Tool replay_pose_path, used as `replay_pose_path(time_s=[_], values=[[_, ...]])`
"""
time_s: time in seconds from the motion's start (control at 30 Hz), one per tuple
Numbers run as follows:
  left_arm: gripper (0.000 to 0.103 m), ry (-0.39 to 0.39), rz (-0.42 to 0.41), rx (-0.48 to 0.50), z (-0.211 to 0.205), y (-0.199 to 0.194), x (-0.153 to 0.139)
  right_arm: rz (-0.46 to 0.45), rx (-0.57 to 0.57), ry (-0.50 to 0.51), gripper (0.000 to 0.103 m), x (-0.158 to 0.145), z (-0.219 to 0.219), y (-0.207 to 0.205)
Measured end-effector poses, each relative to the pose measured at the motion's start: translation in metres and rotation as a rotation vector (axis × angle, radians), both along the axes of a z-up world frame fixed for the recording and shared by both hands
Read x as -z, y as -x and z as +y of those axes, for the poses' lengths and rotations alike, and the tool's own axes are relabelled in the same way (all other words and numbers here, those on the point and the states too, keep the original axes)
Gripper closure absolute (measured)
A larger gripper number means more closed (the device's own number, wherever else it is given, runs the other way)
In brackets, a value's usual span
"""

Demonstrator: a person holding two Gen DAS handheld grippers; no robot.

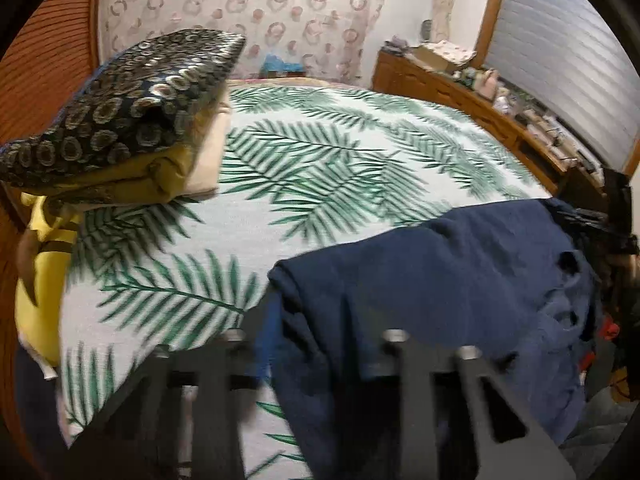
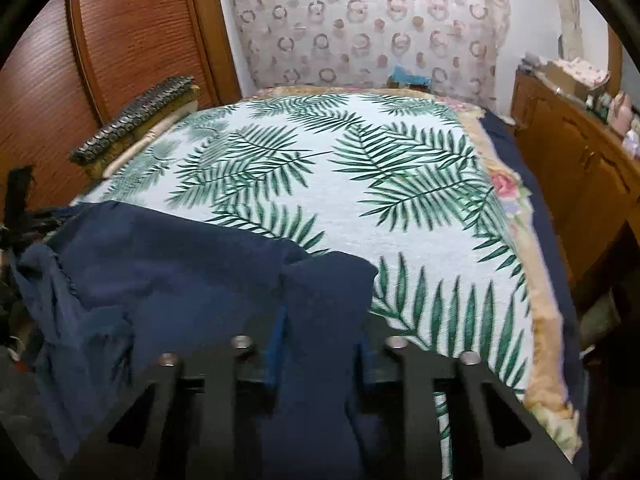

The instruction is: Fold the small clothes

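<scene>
A navy blue garment [image 1: 448, 280] is held up over the near edge of a bed with a palm-leaf cover [image 1: 320, 168]. My left gripper [image 1: 316, 344] is shut on its left corner. My right gripper [image 2: 320, 344] is shut on its other corner [image 2: 320, 312]; the cloth hangs between the black fingers. The garment [image 2: 160, 264] stretches between the two grippers, with a crumpled part drooping in the middle. The right gripper shows at the right edge of the left wrist view [image 1: 616, 216].
A stack of folded clothes [image 1: 132, 120], topped by a dark ring-patterned piece, sits at the bed's left; it also shows in the right wrist view [image 2: 136, 120]. A yellow garment [image 1: 44, 264] hangs beside it. A cluttered wooden dresser [image 1: 500, 108] runs along the right. A patterned curtain [image 2: 368, 20] hangs behind.
</scene>
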State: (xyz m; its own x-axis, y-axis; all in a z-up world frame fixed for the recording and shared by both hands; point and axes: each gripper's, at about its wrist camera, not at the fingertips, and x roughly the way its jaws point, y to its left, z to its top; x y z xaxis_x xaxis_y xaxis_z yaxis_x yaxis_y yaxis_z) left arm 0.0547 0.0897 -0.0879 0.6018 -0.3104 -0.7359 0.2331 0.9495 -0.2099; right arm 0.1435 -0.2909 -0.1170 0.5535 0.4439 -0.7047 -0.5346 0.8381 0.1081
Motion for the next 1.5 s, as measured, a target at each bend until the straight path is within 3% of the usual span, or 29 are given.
replay_pose_path(time_s=[0.13, 0.23, 0.37, 0.57, 0.67, 0.9, 1.07, 1.2, 1.3, 1.4, 1.47, 1.5], values=[[0.094, -0.06, -0.032, 0.021, -0.008, 0.012, -0.011, -0.042, 0.025, -0.028, 0.089, -0.006, -0.002, 0.015], [0.094, -0.013, -0.108, 0.02, -0.002, 0.032, -0.042, -0.125, 0.045, -0.085, 0.09, -0.029, -0.009, 0.042], [0.095, 0.046, -0.262, 0.03, 0.0, 0.071, -0.099, -0.232, 0.029, -0.067, 0.091, -0.07, -0.014, 0.082], [0.095, 0.16, -0.44, -0.012, 0.01, 0.117, -0.158, -0.328, 0.021, -0.131, 0.091, -0.131, -0.033, 0.133], [0.095, 0.162, -0.513, -0.033, 0.014, 0.133, -0.183, -0.396, 0.012, -0.152, 0.091, -0.163, -0.042, 0.16], [0.095, 0.166, -0.652, -0.058, 0.024, 0.148, -0.238, -0.529, -0.008, -0.186, 0.091, -0.223, -0.058, 0.203], [0.095, 0.121, -0.716, -0.063, 0.026, 0.13, -0.276, -0.646, -0.029, -0.169, 0.091, -0.267, -0.061, 0.218], [0.095, 0.061, -0.706, -0.077, 0.023, 0.083, -0.291, -0.661, -0.042, -0.145, 0.091, -0.289, -0.056, 0.193], [0.095, 0.012, -0.66, -0.092, 0.018, 0.034, -0.283, -0.627, -0.029, -0.102, 0.091, -0.28, -0.039, 0.148], [0.094, -0.034, -0.596, -0.119, 0.015, -0.029, -0.257, -0.554, 0.002, -0.058, 0.091, -0.262, -0.012, 0.077], [0.084, -0.054, -0.551, -0.112, 0.014, -0.077, -0.23, -0.492, 0.04, -0.023, 0.09, -0.249, 0.014, 0.027], [0.08, -0.053, -0.525, -0.106, 0.014, -0.097, -0.218, -0.476, 0.061, 0.018, 0.078, -0.235, 0.026, 0.002]])
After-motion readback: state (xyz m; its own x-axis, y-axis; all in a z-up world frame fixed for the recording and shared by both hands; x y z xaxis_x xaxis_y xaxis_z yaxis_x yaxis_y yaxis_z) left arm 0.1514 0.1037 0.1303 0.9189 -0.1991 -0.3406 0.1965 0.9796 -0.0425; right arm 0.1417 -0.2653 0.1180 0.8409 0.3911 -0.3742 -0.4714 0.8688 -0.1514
